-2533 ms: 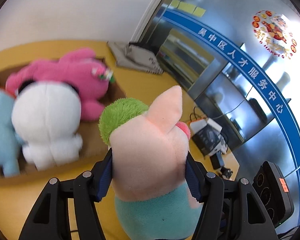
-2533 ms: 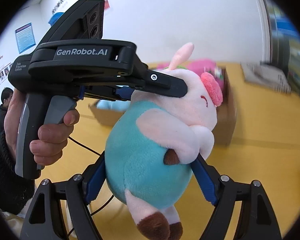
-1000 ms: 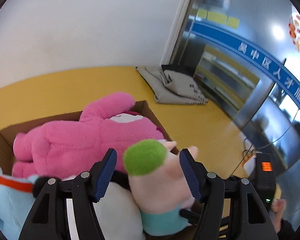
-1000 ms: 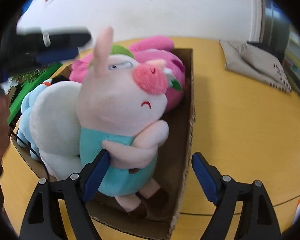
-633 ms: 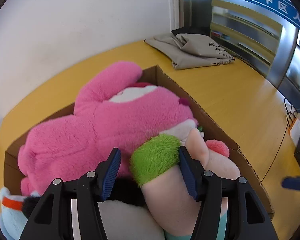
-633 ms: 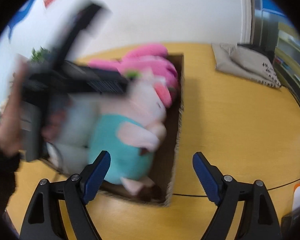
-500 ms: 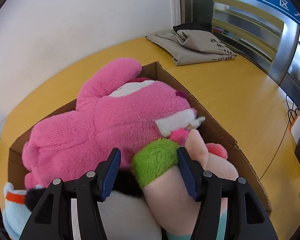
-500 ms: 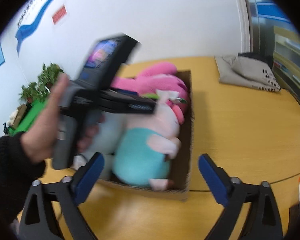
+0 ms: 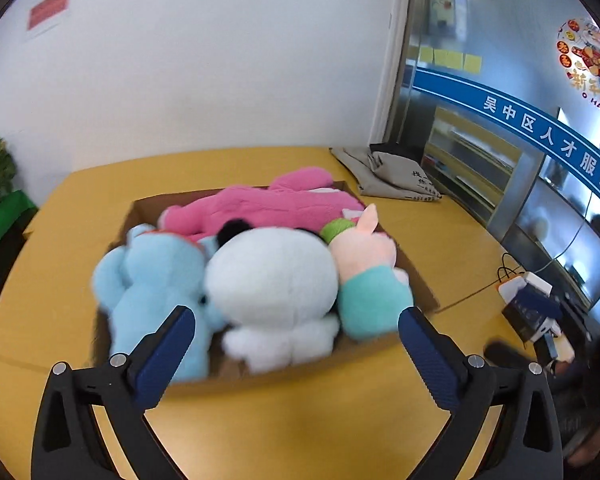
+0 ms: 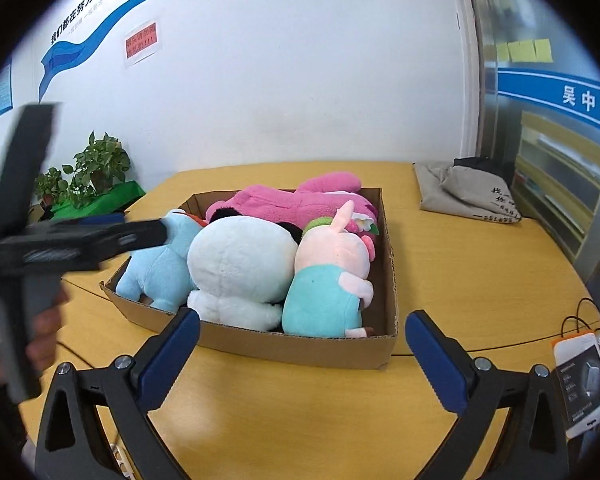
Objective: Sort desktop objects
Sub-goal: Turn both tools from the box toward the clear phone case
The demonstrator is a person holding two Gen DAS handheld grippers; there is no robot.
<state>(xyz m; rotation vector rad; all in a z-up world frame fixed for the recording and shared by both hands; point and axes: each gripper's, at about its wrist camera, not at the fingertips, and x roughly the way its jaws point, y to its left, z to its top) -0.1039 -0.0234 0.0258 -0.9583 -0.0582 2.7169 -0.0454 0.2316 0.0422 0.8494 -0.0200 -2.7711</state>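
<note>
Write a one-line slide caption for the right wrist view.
Open right gripper faces a cardboard box packed with four plush toys, the pig at its right end.

A white wall (image 10: pixel 300 80) backs the yellow table (image 10: pixel 460 248), potted plants (image 10: pixel 88 176) at its left.

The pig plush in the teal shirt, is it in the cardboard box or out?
In. The pig plush sits inside the cardboard box, at its right end beside the white plush.
</note>
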